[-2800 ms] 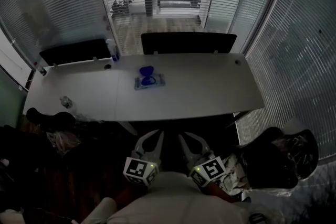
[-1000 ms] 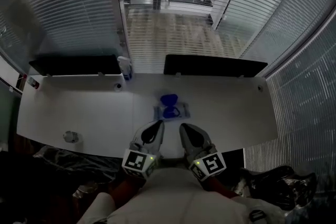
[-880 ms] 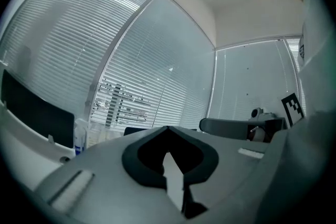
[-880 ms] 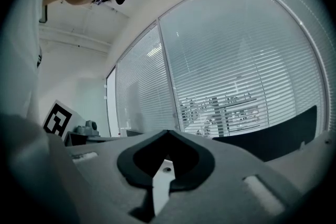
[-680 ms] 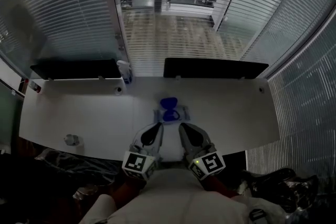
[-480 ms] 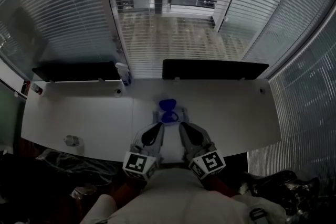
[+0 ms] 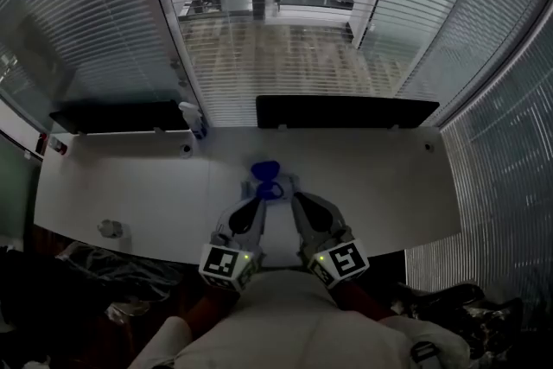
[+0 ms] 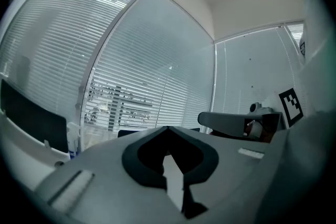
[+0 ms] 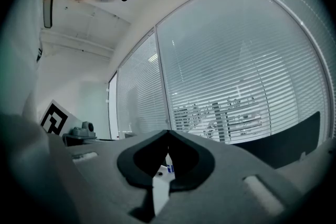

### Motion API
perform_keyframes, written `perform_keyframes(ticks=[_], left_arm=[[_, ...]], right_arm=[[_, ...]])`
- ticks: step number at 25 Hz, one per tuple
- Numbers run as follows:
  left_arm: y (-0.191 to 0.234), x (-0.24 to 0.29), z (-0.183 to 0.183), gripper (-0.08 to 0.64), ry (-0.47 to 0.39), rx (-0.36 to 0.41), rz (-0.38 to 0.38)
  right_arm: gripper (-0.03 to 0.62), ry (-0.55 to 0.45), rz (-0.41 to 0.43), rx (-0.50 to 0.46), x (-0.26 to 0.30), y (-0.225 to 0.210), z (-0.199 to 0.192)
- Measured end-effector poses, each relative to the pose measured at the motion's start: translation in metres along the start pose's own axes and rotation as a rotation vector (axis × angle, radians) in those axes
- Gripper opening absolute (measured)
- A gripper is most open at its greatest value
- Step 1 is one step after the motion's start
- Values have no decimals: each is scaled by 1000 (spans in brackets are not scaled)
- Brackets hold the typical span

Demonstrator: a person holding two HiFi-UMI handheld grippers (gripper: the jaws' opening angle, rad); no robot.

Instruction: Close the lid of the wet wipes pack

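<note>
The wet wipes pack (image 7: pixel 278 187) lies flat in the middle of the white table (image 7: pixel 380 177), with its blue lid (image 7: pixel 264 169) standing open at the pack's far end. My left gripper (image 7: pixel 258 203) and right gripper (image 7: pixel 296 200) reach side by side over the table's front edge, just short of the pack, one tip at each near corner. Neither touches it. In the left gripper view the left gripper (image 8: pixel 168 127) has its jaws met at the tip, with nothing between them. The right gripper (image 9: pixel 168 132) looks the same in its own view.
Two black panels (image 7: pixel 121 117) (image 7: pixel 346 111) stand along the table's far edge, with window blinds behind them. A small white bottle (image 7: pixel 192 118) is at the back left. A small round object (image 7: pixel 109 228) sits near the front left edge.
The table and the wipes pack have come closer. Both grippers have moved forward over the table's front edge, up to the pack. Their jaws look unchanged.
</note>
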State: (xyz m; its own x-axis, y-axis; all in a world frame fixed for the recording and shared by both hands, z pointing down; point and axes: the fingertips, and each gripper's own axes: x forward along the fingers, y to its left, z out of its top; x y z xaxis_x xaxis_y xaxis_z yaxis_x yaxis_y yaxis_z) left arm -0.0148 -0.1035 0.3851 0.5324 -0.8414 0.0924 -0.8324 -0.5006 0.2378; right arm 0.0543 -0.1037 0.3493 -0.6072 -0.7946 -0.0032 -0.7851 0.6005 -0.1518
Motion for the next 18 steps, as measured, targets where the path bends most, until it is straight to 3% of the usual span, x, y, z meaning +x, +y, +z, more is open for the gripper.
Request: perform_keyframes(ticks=[7, 18], left_arm=[[3, 10, -17, 3, 59, -12, 2], [42, 34, -61, 3, 157, -20, 56]], right_arm=[[2, 59, 8, -30, 6, -14, -27], [2, 195, 32, -53, 35, -33, -80]])
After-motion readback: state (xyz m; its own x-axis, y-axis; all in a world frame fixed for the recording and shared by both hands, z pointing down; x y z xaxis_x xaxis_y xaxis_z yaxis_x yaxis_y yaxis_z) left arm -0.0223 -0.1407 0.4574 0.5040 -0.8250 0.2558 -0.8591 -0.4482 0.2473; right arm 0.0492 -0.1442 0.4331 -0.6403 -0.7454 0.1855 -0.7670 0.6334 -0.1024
